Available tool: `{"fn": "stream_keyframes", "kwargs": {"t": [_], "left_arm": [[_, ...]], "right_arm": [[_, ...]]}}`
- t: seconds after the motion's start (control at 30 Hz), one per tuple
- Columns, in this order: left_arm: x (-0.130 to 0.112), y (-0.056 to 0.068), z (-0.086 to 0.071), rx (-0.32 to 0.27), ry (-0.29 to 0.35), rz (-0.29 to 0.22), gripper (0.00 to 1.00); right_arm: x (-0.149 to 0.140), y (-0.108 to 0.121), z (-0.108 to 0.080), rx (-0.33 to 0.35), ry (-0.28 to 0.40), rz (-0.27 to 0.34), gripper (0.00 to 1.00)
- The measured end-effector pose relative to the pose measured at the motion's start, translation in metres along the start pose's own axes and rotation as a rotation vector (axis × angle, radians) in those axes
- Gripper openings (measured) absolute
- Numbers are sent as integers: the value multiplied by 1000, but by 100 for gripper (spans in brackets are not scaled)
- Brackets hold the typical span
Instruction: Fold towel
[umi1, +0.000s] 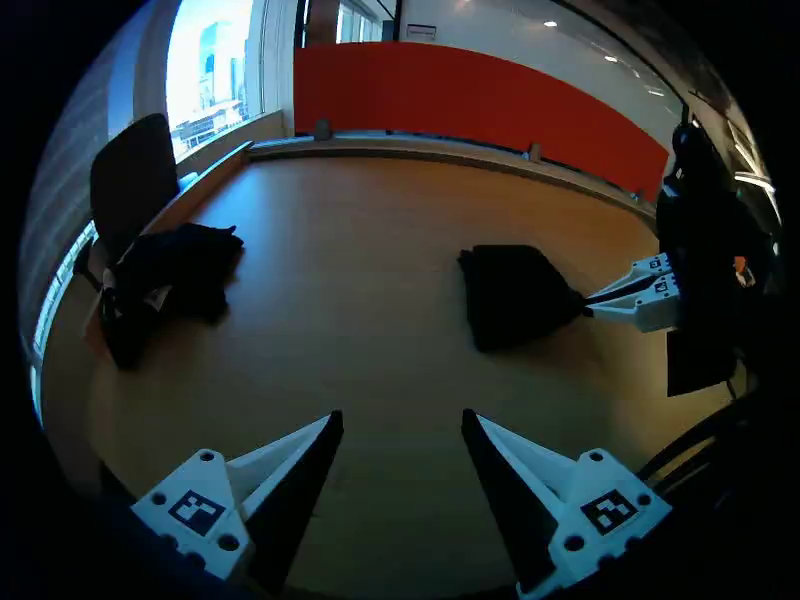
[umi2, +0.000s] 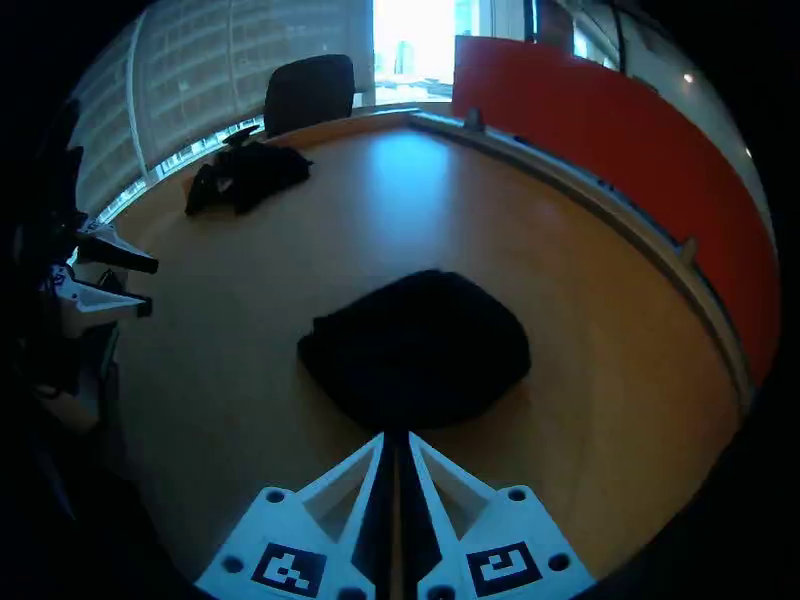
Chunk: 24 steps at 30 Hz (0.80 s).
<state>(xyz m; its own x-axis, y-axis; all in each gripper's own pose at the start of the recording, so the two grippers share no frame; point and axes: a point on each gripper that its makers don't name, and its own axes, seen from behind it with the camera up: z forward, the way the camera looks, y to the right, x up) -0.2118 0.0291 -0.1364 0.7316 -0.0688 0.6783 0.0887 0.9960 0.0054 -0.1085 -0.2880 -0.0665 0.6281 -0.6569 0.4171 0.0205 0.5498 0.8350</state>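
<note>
On the pale wooden desk (umi2: 620, 420), the black folded cloth towel (umi2: 420, 340) lies in a thick bundle near the middle, well apart from a dark heap of cloth (umi1: 170, 270) by the black office chair (umi1: 130, 180). The right tongs (umi2: 397, 437) are pinched closed on its near edge, while the left tongs (umi1: 401, 418) hang spread wide over bare wood, holding nothing. With only 1 edge held, I reckon a pull could drag or unroll the whole bundle, since nothing pins the far side.

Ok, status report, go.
Left gripper open, off the towel. Right gripper shut on towel edge. Towel lies bunched. Dark pile by chair, clear of work.
</note>
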Motion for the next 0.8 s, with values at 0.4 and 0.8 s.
{"fn": "stream_keyframes", "kwargs": {"t": [0.4, 0.8], "left_arm": [[15, -1, 0, -13, 22, 16, 87], [23, -2, 2, -11, 37, 15, 87]], "right_arm": [[60, 29, -33, -16, 94, -53, 5], [94, 45, -60, -23, 146, -59, 5]]}}
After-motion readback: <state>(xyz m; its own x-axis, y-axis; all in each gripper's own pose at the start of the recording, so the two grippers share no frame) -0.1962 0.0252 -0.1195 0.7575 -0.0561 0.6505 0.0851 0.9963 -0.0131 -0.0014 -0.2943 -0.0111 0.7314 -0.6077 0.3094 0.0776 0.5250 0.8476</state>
